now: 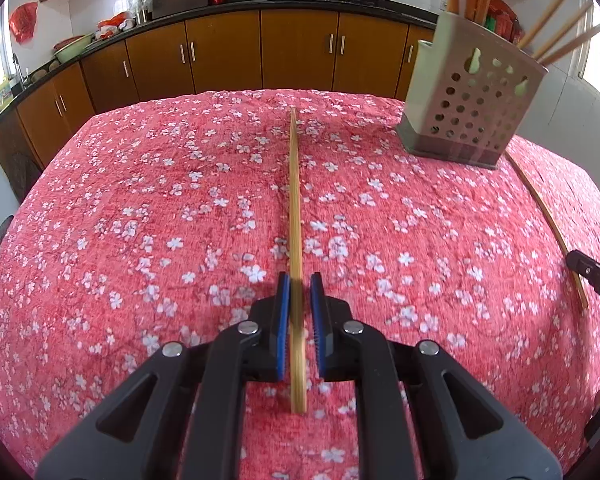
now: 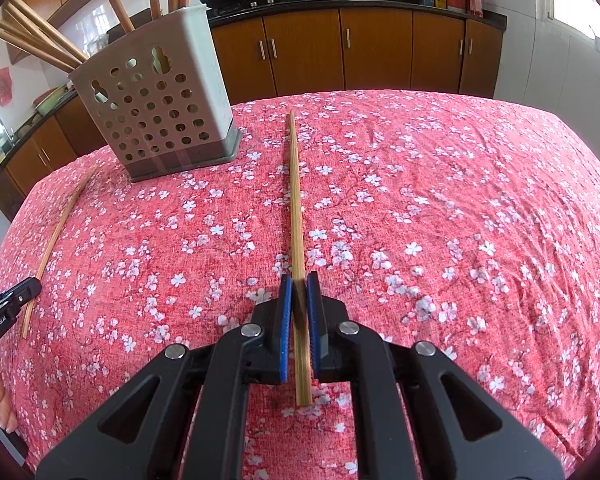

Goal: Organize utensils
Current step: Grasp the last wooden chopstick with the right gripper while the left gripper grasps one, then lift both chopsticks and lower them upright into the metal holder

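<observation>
Left wrist view: left gripper (image 1: 300,296) clamped narrow on a bamboo chopstick (image 1: 295,200), blue pads pinching it near the thick end, shaft running forward over the floral tablecloth (image 1: 140,220), tip toward the far edge. Whether the tip rests on the cloth or hangs just above it, hard to tell. Perforated utensil holder (image 1: 472,96) standing upright at the far right, already stocked with several wooden sticks leaning out of its top. Second chopstick (image 1: 548,232) showing at the right edge, with the other gripper's black finger (image 1: 592,276) beside it.

Right wrist view: right gripper (image 2: 299,296) closed tight on its own chopstick (image 2: 294,200), gripped near the butt end, shaft pointing away across the cloth. Holder (image 2: 156,116) at upper left here, near but clear of the stick's tip. Left gripper's finger (image 2: 16,300) and its chopstick (image 2: 58,232) visible at the far left, a hand's fingertips below.

Step in hand, by judgement: both sticks picked, none of the pair yet in the holder, so somewhere between grasp and carry. Next move likely calling for a lift, a tilt toward upright, and a tip-first aim into an open compartment, one stick at a time to avoid crossing; crowded top of the holder a probable snag point
</observation>
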### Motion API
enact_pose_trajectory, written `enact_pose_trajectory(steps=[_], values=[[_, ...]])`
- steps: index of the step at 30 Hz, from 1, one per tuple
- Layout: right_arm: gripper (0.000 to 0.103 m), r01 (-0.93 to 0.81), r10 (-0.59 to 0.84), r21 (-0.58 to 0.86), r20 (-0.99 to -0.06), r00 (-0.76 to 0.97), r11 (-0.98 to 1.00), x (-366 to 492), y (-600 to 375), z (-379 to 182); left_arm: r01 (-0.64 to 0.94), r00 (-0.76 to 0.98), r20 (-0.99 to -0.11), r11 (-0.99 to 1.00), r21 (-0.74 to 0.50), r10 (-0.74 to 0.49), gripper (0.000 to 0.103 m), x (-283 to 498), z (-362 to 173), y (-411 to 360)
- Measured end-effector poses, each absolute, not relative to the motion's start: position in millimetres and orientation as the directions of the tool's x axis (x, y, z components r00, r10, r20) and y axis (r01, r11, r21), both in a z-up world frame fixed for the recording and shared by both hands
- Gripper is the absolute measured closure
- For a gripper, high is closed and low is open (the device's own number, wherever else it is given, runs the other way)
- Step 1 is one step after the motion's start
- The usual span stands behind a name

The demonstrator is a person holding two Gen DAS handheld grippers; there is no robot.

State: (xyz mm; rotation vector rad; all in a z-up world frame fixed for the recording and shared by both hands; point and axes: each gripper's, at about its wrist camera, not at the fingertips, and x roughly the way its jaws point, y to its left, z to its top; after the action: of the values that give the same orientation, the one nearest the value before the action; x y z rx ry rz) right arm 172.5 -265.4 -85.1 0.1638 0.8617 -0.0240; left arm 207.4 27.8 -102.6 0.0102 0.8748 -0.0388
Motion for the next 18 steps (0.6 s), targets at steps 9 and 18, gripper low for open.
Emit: enact_pose_trajectory(steps=[9,18], values=[[0.095,0.068,0.045,0.118,-0.757,0.652,0.991,165,-267,-81,0.034,0.634,-0.772,0.999,-0.011,-0.030,0.095,196,-99,30],[0.095,0.077,0.008,0.110,-0.623,0.782,0.991,141,-277,-19,0.032,0.736,-0.672,0.996,-0.082,-0.079,0.095,173,-43,49]])
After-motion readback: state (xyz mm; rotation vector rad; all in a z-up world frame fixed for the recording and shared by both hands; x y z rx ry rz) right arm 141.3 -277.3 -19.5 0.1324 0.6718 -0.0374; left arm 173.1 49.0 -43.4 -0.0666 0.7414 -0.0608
